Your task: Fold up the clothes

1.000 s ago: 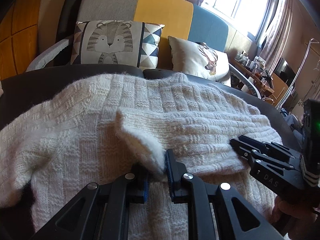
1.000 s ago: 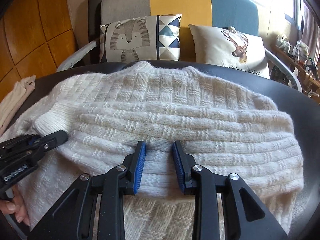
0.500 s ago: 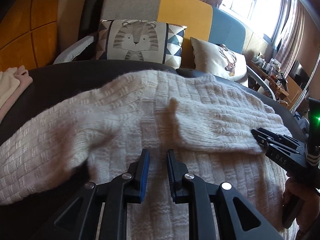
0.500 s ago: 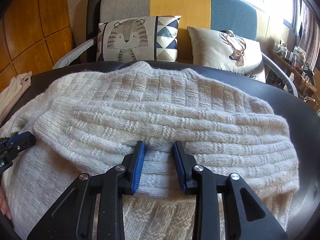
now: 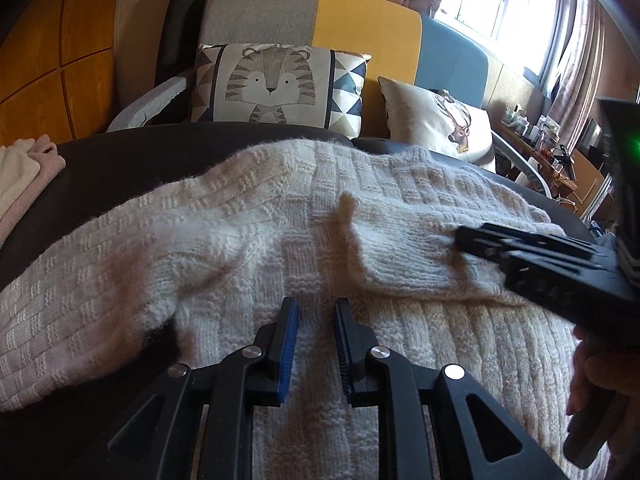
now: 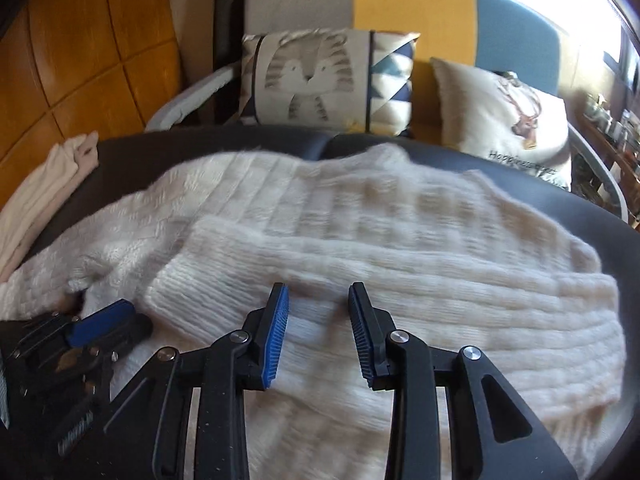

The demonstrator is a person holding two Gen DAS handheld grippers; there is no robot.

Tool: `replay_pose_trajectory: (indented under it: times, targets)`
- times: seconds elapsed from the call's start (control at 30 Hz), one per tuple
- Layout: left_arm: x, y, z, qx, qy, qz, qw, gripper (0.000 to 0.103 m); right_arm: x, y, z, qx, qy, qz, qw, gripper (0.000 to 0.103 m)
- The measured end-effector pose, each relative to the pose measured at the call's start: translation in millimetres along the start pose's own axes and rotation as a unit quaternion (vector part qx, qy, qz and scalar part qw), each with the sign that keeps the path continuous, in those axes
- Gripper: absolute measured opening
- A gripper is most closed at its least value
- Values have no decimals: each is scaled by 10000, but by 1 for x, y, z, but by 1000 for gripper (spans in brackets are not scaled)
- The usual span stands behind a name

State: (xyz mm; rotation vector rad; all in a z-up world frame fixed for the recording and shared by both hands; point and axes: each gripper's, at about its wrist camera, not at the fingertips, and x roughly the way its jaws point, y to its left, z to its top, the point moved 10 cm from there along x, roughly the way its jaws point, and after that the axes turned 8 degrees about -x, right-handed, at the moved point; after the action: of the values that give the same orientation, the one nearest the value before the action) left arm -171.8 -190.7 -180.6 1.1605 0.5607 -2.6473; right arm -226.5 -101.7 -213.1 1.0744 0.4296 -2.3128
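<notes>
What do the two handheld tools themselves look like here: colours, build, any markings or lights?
Both are black plastic. The left tool has two fingers lined with ribbed blue pads, on linkage arms with round silver pivot pins. The right tool is built the same. On its body a green light glows, and a black-and-white striped band sits below it. White lettering on the left tool's side is too blurred to read.

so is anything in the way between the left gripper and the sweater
Nothing visible is. The left gripper hangs just above the sweater, its jaws a little apart with only bare knit under them. The right gripper is off to the side, also over the sweater, with nothing between its jaws.
</notes>
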Motion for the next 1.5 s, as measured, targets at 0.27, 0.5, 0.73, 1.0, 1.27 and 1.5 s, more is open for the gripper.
replay_pose_trajectory:
  times: [0.27,0.5,0.73,1.0,1.27,1.5]
  targets:
    - [-1,-1,-2,-11,-22,-7,10000,19,11,18,-1,-357,-83,-329,9988,54]
    - [-1,-1,-1,-45,-11,-35,10000,19,13,17,-2,-370,-111,-434,9983,54]
    - [-11,12,-1,-424,151,-316,9985,19,14,15,-2,-364,-138,-476,9981,54]
    - [-53,99,-2,-1443,-39,-55,9895,20,14,14,-2,-376,-144,-562,9976,56]
    - [-110,236,-38,-3474,-209,535,9360,22,13,14,-1,-402,-142,-628,9971,57]
    - [-139,303,-69,-4878,-509,231,8712,30,12,14,-2,-410,-137,-671,9968,58]
